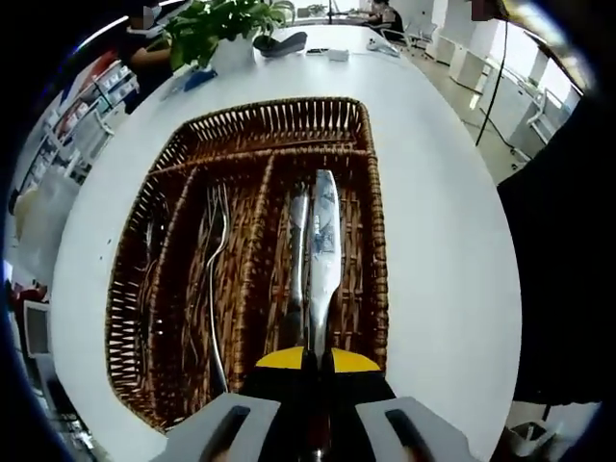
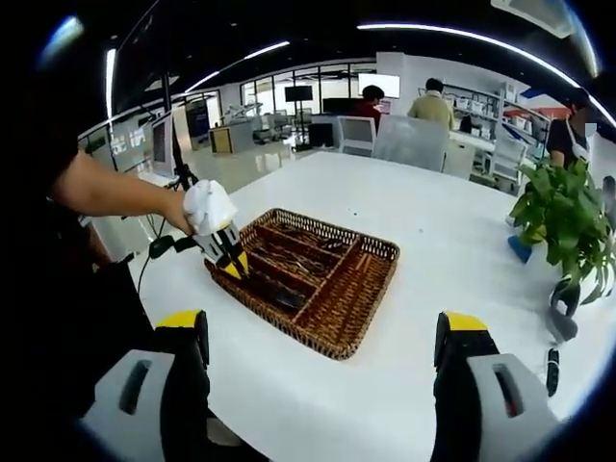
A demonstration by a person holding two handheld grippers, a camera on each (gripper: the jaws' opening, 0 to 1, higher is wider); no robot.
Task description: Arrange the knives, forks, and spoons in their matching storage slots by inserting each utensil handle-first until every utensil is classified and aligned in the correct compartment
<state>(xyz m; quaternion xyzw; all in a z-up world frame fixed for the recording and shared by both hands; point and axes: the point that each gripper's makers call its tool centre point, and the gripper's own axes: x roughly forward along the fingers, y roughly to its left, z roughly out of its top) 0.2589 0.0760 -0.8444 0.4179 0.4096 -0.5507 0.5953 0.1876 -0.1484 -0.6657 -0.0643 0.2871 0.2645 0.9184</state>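
A brown wicker basket (image 1: 378,252) with long slots lies on the white table. My left gripper (image 1: 318,362) is shut on a knife (image 1: 324,241) with a blue-and-white patterned handle, which points away into the right slot beside another knife (image 1: 296,252). Forks (image 1: 216,252) lie in the middle slot, and dark utensils (image 1: 154,241) that I cannot identify lie in the left slot. In the right gripper view my right gripper (image 2: 322,358) is open and holds nothing, back from the basket (image 2: 377,306). There the left gripper (image 2: 227,252) is over the basket's near-left end, held by a gloved hand.
A potted plant (image 1: 217,24) and small items stand at the table's far end, and the same plant (image 2: 568,217) is right of the basket in the right gripper view. The table edge (image 1: 500,289) runs close on the right. People sit at desks in the background.
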